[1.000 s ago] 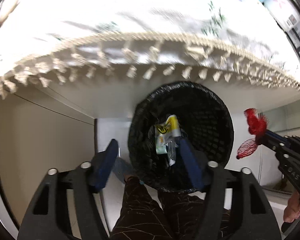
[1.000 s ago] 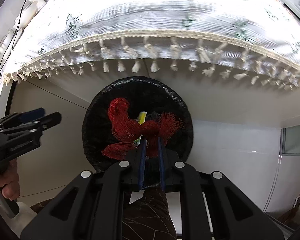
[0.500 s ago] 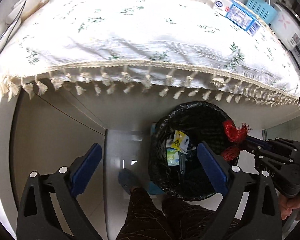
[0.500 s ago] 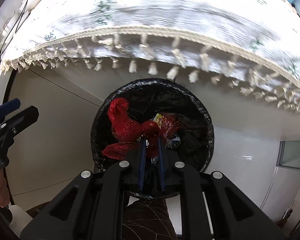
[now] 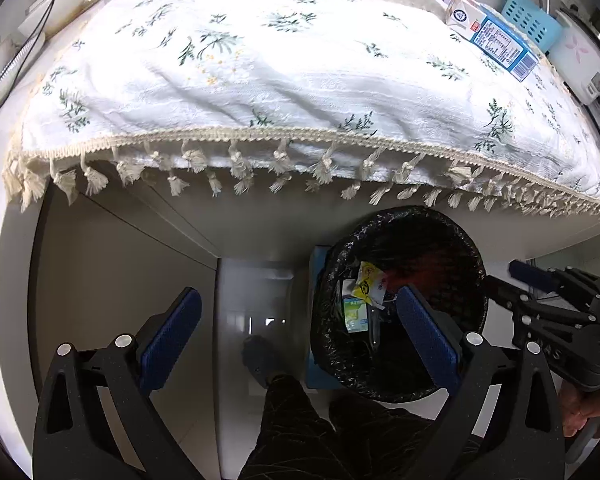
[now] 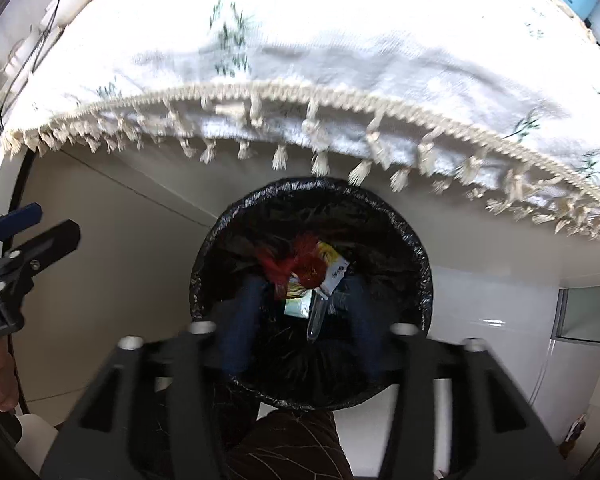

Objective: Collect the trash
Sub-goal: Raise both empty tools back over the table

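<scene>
**A:** Hovering both claws over the round black bin with the crinkled black plastic liner point(image 6: 414, 240). Status?

**B:** My right gripper point(image 6: 300, 320) has just been opening; its jaws stand apart now with nothing between them. The red mesh net bag point(image 6: 300, 266) lies loose inside the bin, on top of the other rubbish.

**A:** What else is in there?

**B:** A yellow printed sachet point(image 6: 332, 258) touching the red net, a green-and-white packet point(image 6: 298, 304) just below it, and a clear plastic tube point(image 6: 316, 320) leaning beside that. (My right view is motion-blurred near the fingers, so finer detail is lost.)

**A:** Left side?

**B:** My left gripper point(image 5: 296, 336) has also been opening and is spread wide, empty. One blue pad hangs over the bin's near rim, the other over the pale floor to the left of the bin. The left view shows the same yellow sachet point(image 5: 366, 282) and green packet point(image 5: 356, 316) inside the liner.

**A:** Surroundings?

**B:** Bin sits on the floor against the front of a table covered by a white floral cloth with a cream tassel fringe point(image 5: 300, 92). A blue-and-white milk carton point(image 5: 490, 36) lies on its side on the cloth at the far right, near a light-blue slotted plastic basket point(image 5: 530, 16). My dark patterned trouser leg point(image 5: 296, 432) and grey shoe point(image 5: 260, 360) are just beside the bin.
</scene>
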